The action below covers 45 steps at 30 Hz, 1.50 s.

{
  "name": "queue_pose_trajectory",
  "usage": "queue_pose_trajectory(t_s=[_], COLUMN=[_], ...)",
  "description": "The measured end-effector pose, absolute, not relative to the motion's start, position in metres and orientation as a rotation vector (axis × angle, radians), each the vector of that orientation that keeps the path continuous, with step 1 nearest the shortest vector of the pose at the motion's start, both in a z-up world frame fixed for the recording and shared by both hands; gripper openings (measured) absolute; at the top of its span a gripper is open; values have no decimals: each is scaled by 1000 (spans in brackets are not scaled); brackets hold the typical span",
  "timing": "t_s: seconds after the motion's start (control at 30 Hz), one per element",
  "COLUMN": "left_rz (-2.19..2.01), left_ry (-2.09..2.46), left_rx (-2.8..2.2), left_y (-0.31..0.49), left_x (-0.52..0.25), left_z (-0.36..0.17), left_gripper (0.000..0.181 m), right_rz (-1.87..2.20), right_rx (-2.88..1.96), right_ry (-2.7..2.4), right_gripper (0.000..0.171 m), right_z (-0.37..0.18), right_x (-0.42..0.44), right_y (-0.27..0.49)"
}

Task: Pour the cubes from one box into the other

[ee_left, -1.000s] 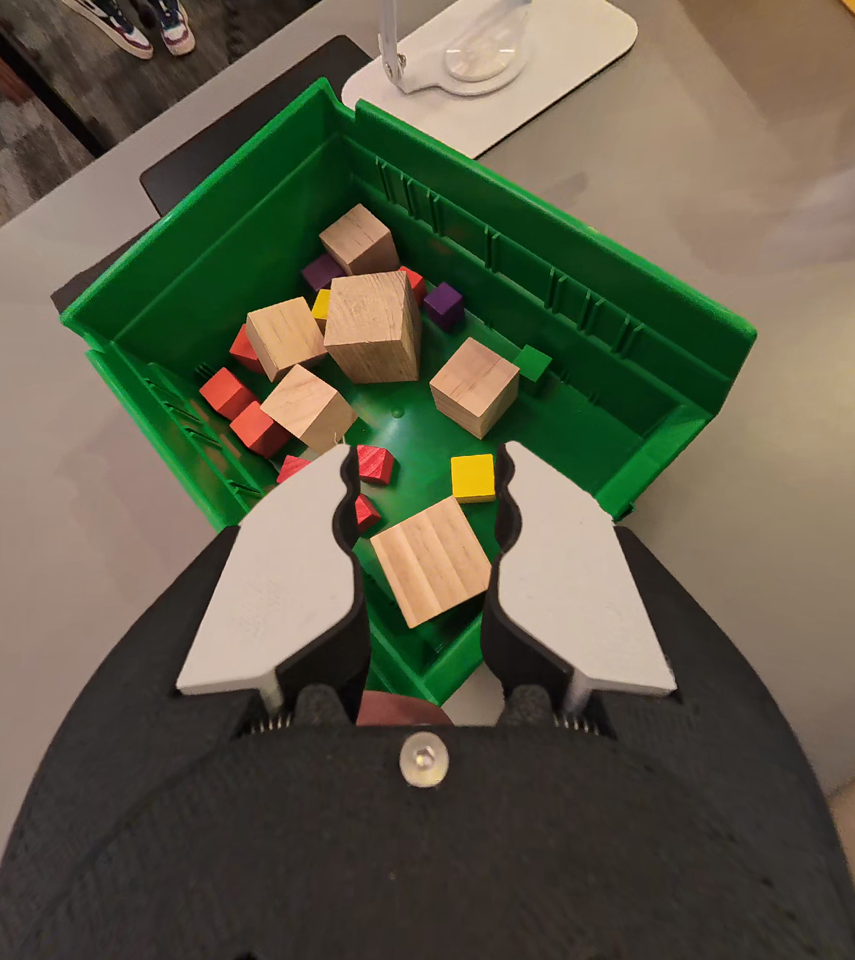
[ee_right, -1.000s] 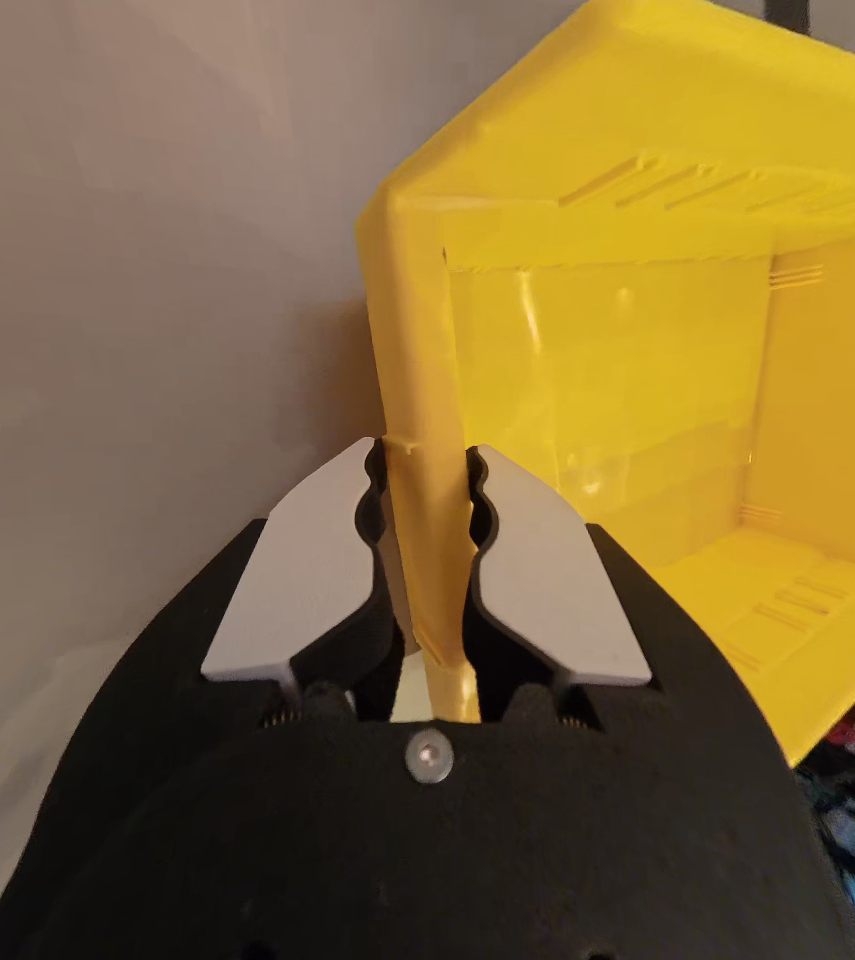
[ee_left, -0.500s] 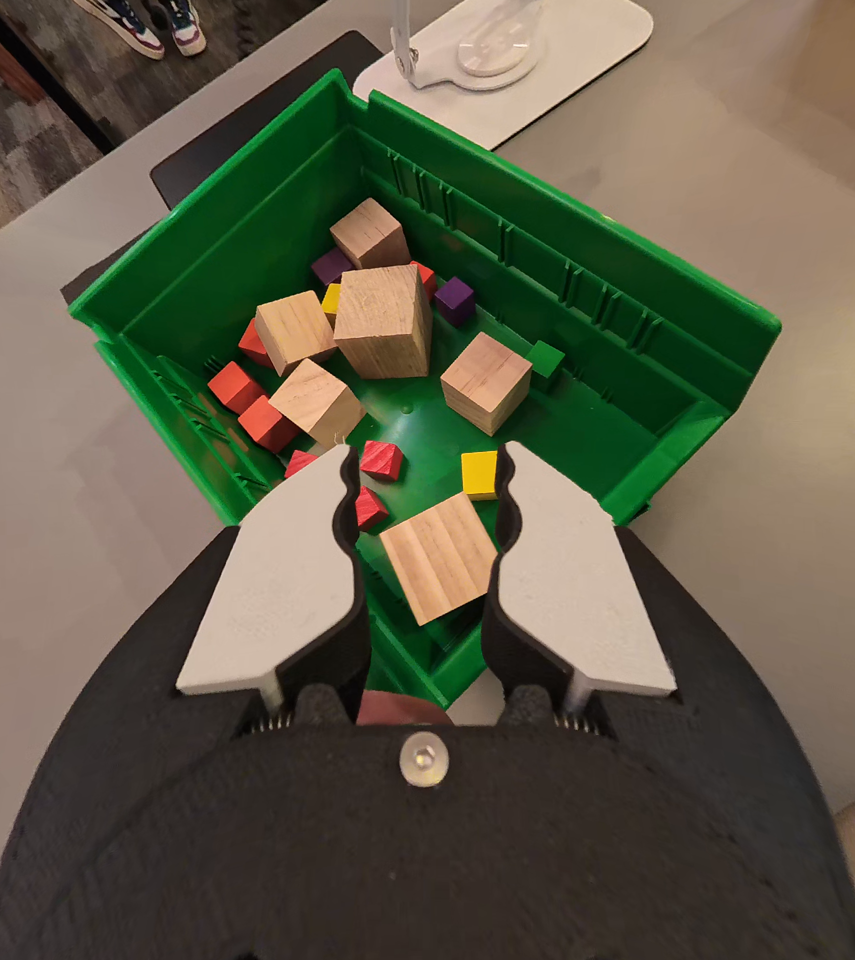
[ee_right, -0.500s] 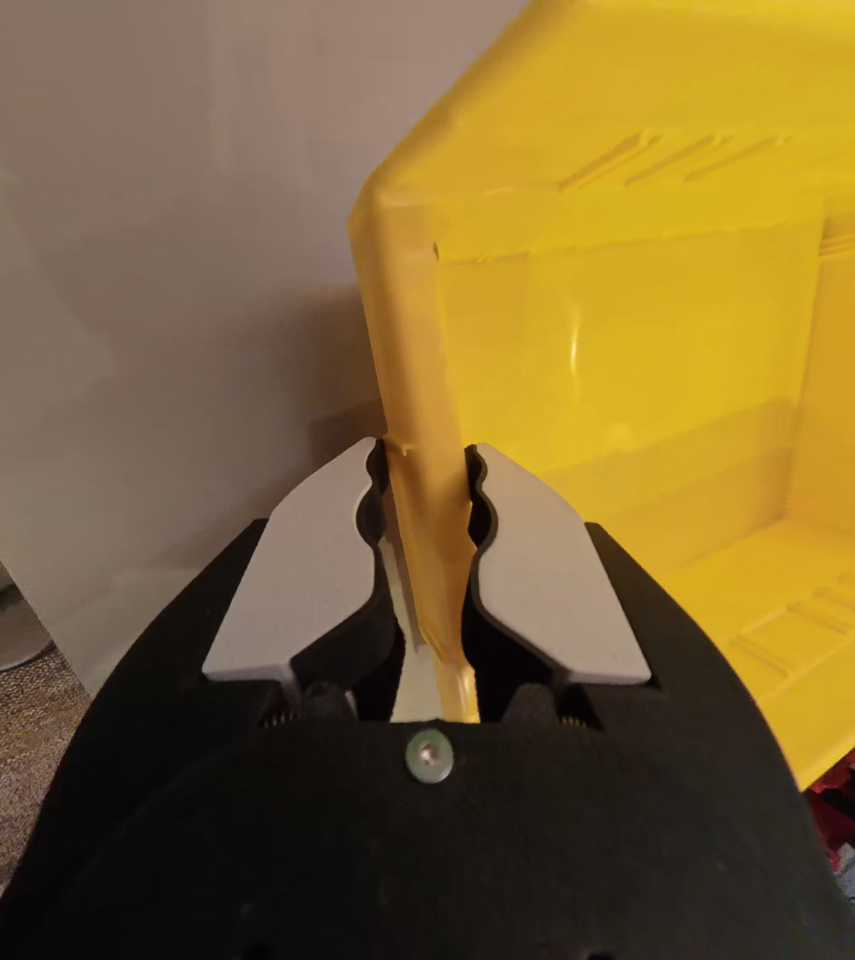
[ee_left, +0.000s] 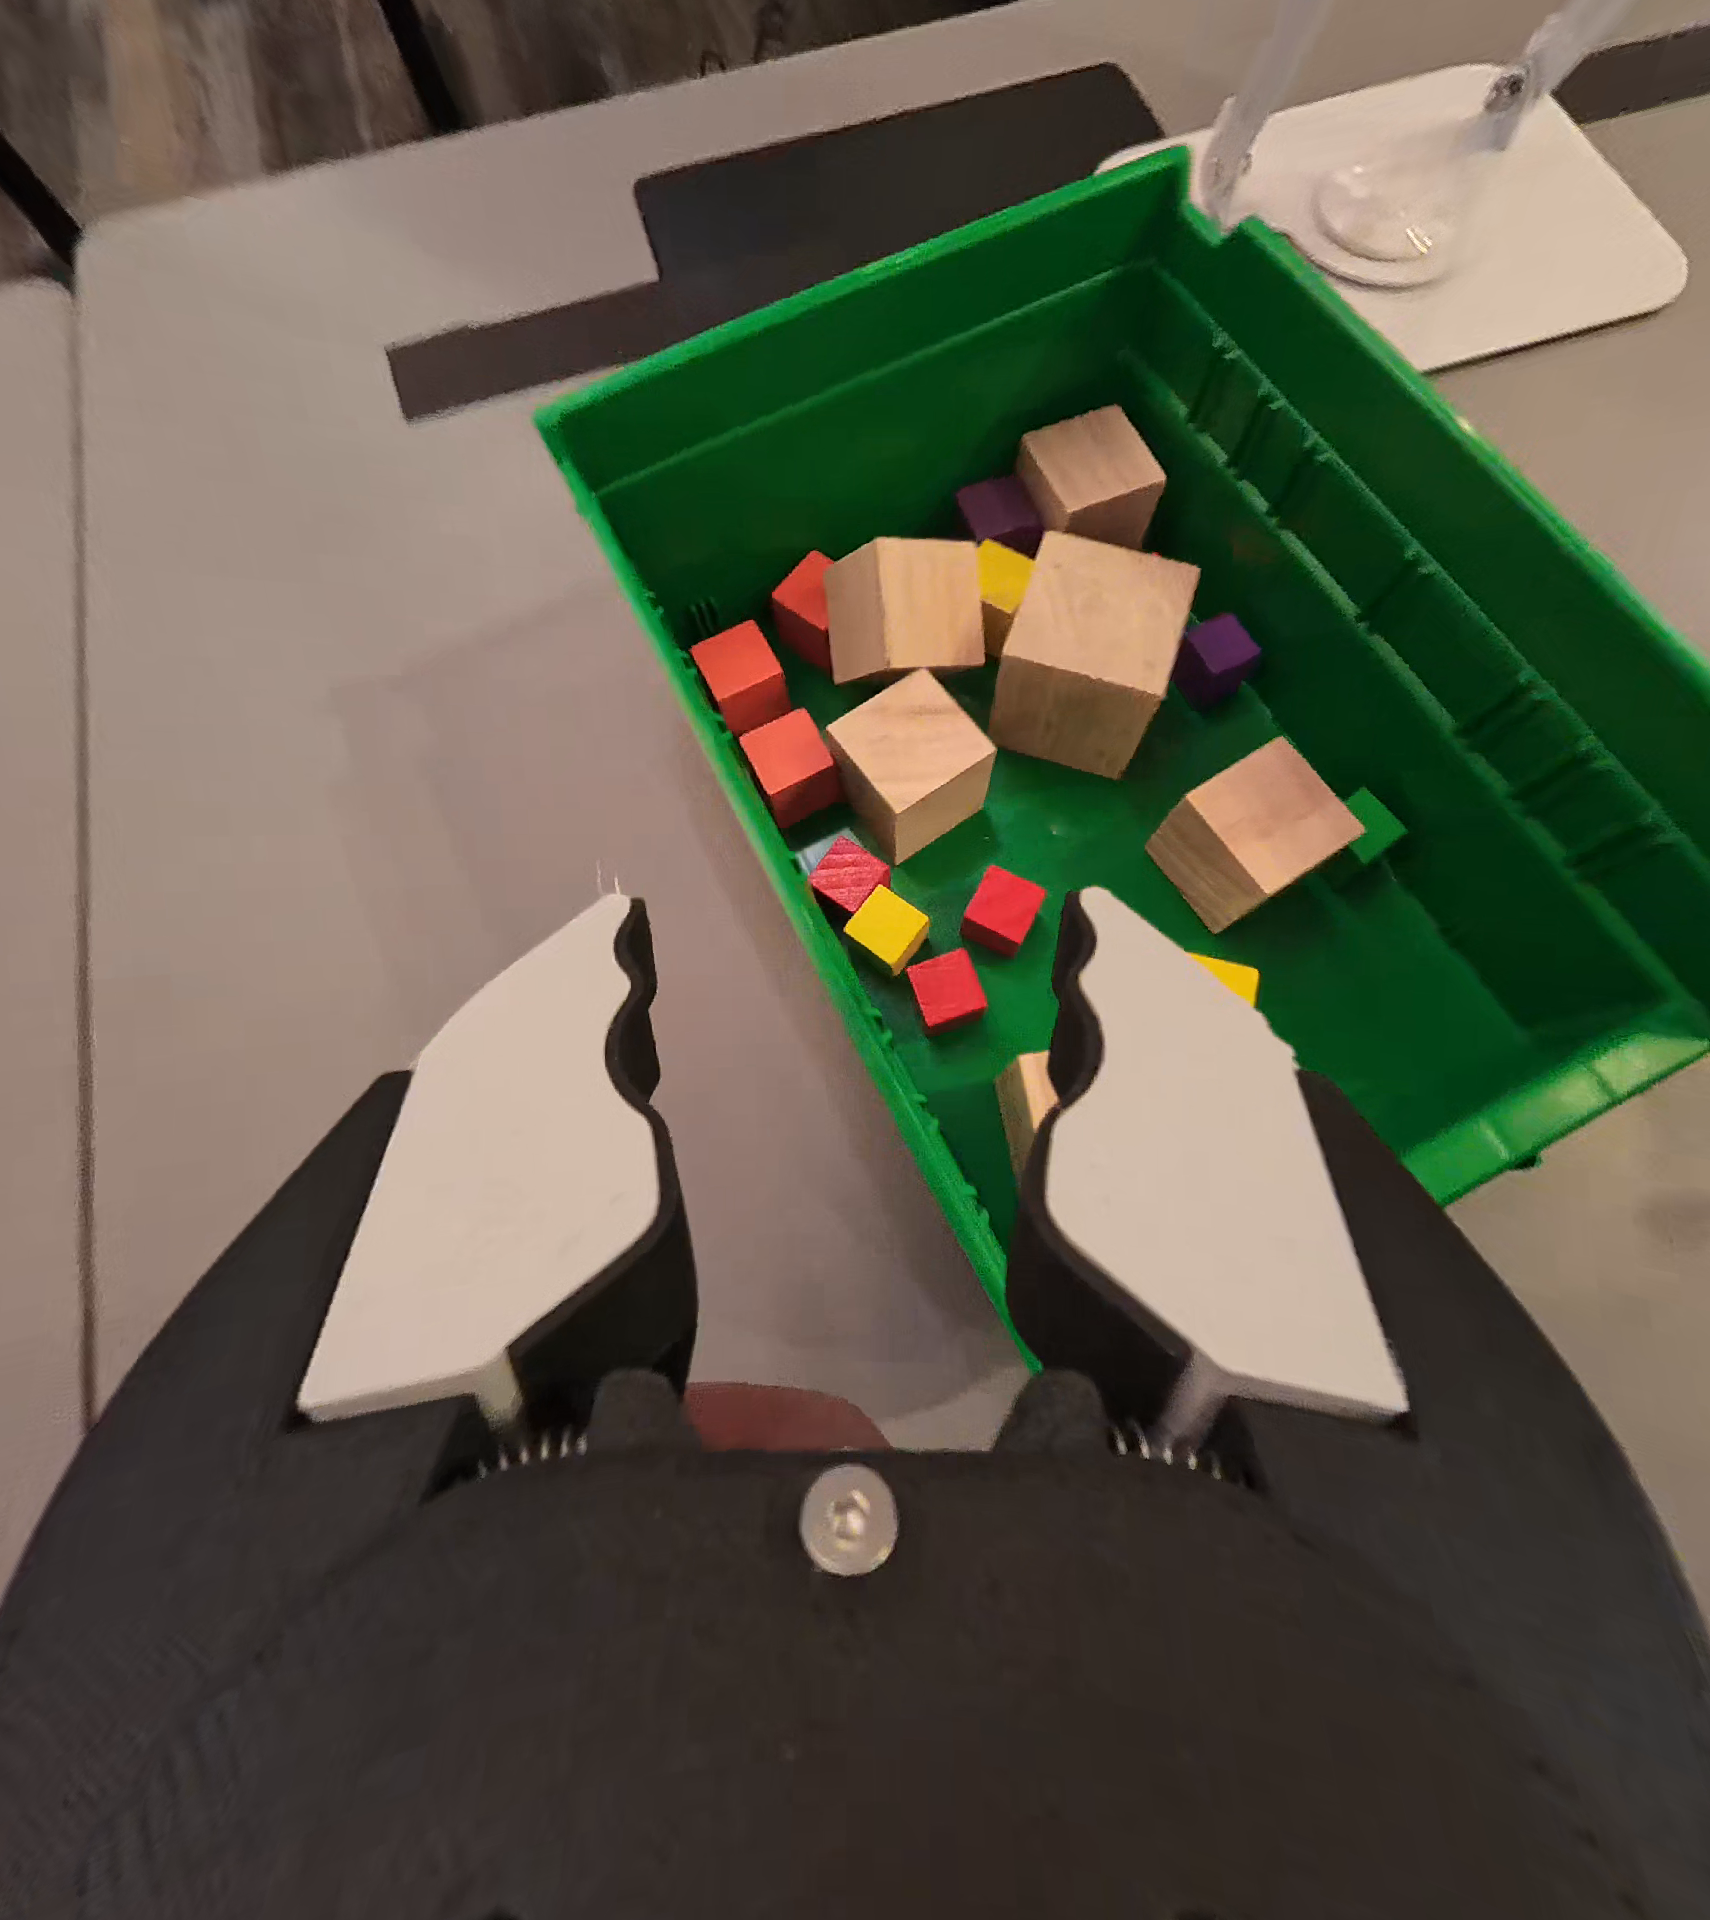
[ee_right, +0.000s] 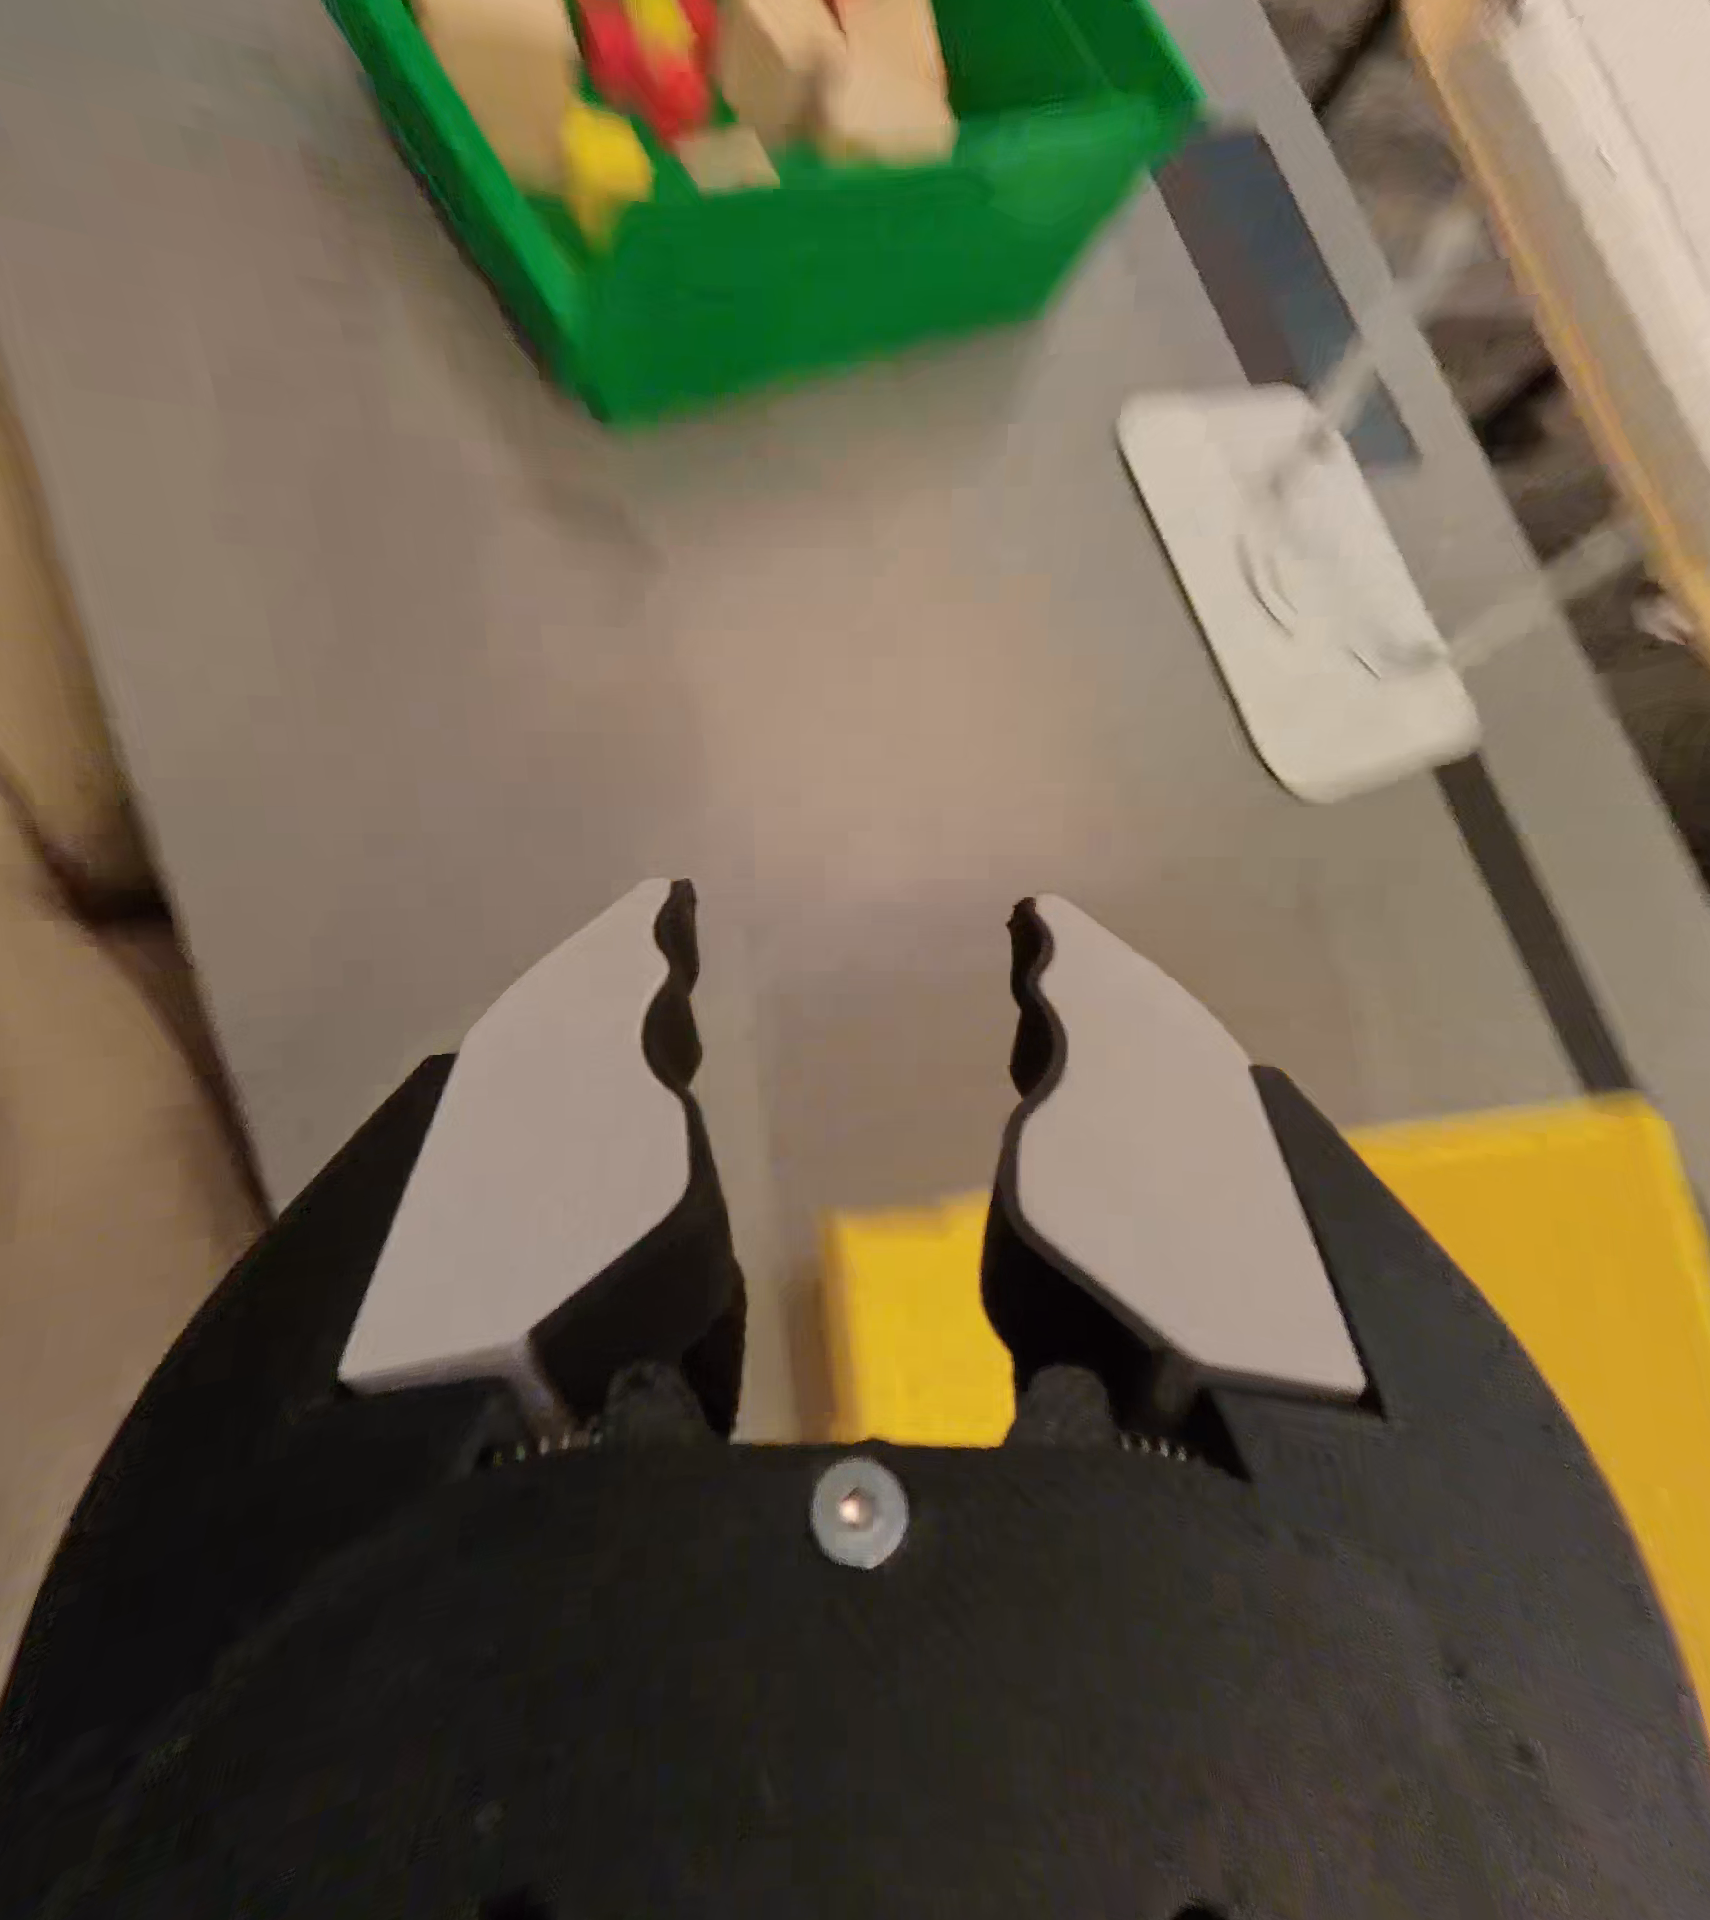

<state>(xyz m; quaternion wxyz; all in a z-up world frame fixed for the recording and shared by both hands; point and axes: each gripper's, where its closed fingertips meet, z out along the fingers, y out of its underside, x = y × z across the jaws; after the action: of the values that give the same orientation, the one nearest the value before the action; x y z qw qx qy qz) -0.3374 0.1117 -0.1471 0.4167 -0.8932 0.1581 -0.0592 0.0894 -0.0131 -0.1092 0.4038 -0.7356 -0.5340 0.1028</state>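
The left gripper and right gripper both hang with jaws spread and gripping nothing, the cube-filled green box at one o'clock of the left, the yellow box on the worktop at five o'clock of the right.

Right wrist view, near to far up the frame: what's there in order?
yellow box under the open right gripper → bare grey table → green box with the cubes at the top edge. The white stand base lies off to the right, so I left it out of the order.
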Motion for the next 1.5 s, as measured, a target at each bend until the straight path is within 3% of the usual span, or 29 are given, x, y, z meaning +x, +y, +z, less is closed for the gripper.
queue_pose_trajectory(t_s=[0.03, 0.13, 0.27, 0.43, 0.53, 0.63, 1.5], left_rz=[-189, -267, -259, -183, -193, -149, -74], left_ry=[367, 295, 262, 358, 414, 421, 562], left_rx=[-2261, -2357, -2422, -2583, -2633, -2665, -2615], left_y=[117, 130, 150, 157, 158, 159, 148], left_x=[-339, -346, -350, -353, -348, -350, -278], left_z=[-151, -171, -185, -207, -217, -230, -203], left_gripper=[72, 74, 80, 69, 35, 15, 7], right_rz=[353, 533, 631, 590, 608, 526, 585], right_rx=[-1864, -1921, -2065, -2223, -2276, -2298, -2347], right_ry=[-1326, -1294, -1127, -1145, -1152, -1188, -1082], right_gripper=[53, 65, 65, 61, 43, 21, 9], right_z=[-107, -116, -138, -185, -202, -204, -200], right_x=[60, -18, -91, -145, -164, -166, -89], right_y=[-7, 25, 96, 141, 146, 153, 123])
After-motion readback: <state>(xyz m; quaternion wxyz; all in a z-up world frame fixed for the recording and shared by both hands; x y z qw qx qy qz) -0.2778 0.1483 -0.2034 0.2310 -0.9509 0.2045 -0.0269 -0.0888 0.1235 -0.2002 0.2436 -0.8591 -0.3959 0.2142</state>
